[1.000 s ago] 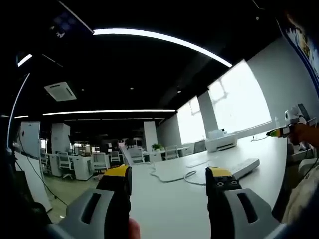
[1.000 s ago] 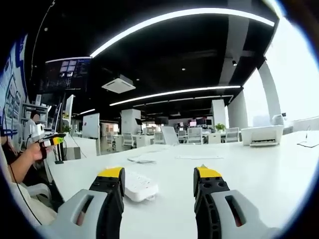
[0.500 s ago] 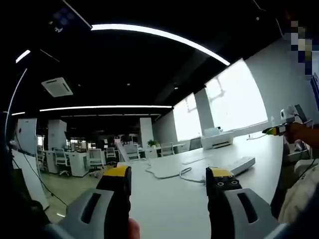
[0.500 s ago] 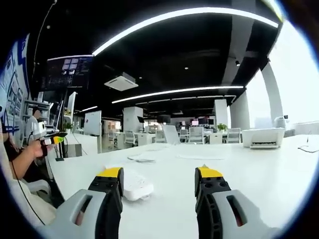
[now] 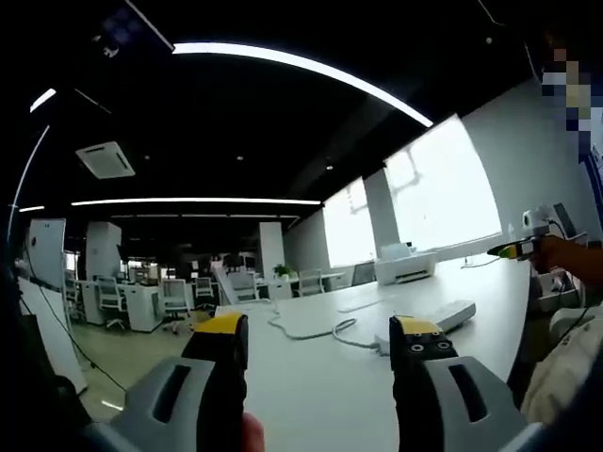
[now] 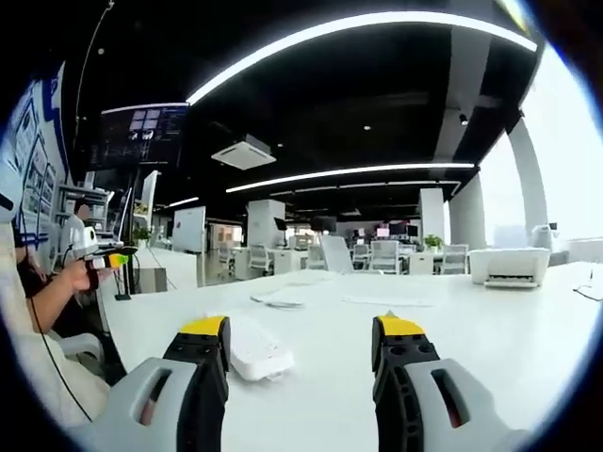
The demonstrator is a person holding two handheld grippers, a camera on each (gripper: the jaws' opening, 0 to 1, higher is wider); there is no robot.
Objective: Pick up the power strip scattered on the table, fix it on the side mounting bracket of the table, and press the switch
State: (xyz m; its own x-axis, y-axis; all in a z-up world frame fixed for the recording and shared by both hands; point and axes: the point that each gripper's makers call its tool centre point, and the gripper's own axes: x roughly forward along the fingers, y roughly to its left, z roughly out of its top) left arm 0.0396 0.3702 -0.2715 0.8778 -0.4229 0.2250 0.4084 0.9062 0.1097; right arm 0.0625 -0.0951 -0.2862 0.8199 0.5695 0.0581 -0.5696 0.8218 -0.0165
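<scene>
Both sets of jaws spread, holding nothing | right gripper [image 6: 300, 341] low over the white counter [image 6: 490, 320], power strip [image 6: 254, 348] just beyond its left jaw | left gripper [image 5: 320, 341] well short of it | risk: trailing cord [image 5: 316, 328] may snag during lift.

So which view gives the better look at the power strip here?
The right gripper view: the power strip lies close on the table, just beyond the open right gripper. In the left gripper view it sits farther off, seen edge-on, with its white cord trailing away.
</scene>
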